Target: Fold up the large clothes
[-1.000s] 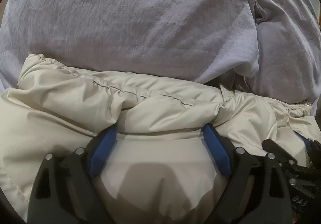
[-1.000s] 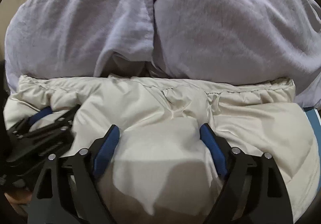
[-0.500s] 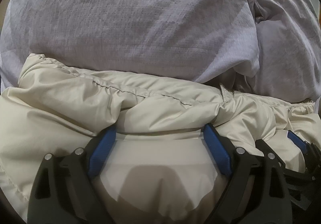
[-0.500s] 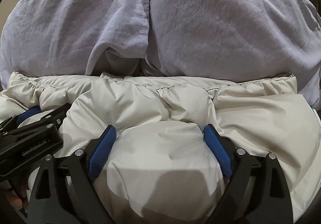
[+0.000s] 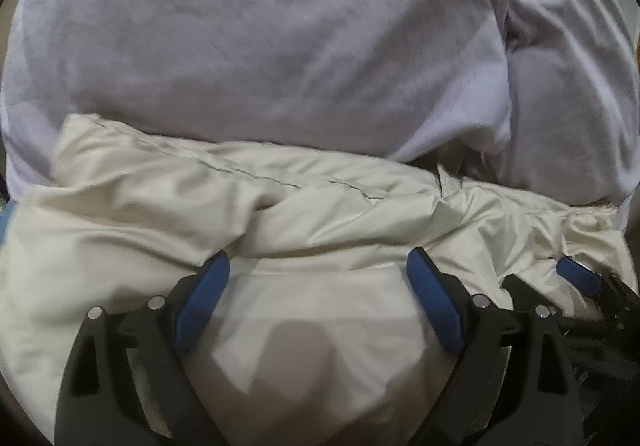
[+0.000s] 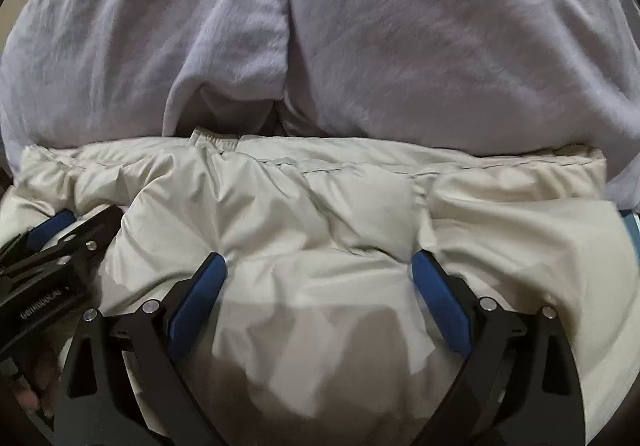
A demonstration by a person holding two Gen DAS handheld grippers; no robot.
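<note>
A cream puffer jacket (image 5: 280,206) lies folded in front of me, its stitched hem (image 6: 320,166) running across the far edge. My left gripper (image 5: 316,266) rests on it, jaws wide, with a smooth bulge of jacket fabric between the blue pads. My right gripper (image 6: 319,261) sits beside it on the same jacket. Its jaws are opening, and puffy fabric swells up between them without being pinched. One blue pad (image 5: 580,280) of the right gripper shows at the right edge of the left wrist view. A pad (image 6: 52,228) of the left gripper shows at the left of the right wrist view.
Rumpled lavender bedding (image 5: 260,46) rises right behind the jacket and fills the upper half of both views (image 6: 440,46). A strip of blue surface (image 6: 632,222) peeks out past the jacket's right end. A person's hand (image 6: 36,386) shows at the lower left.
The right gripper's jaws have spread wider and the fabric gathered between them has relaxed into a broader bulge. The left gripper has kept its place and width.
</note>
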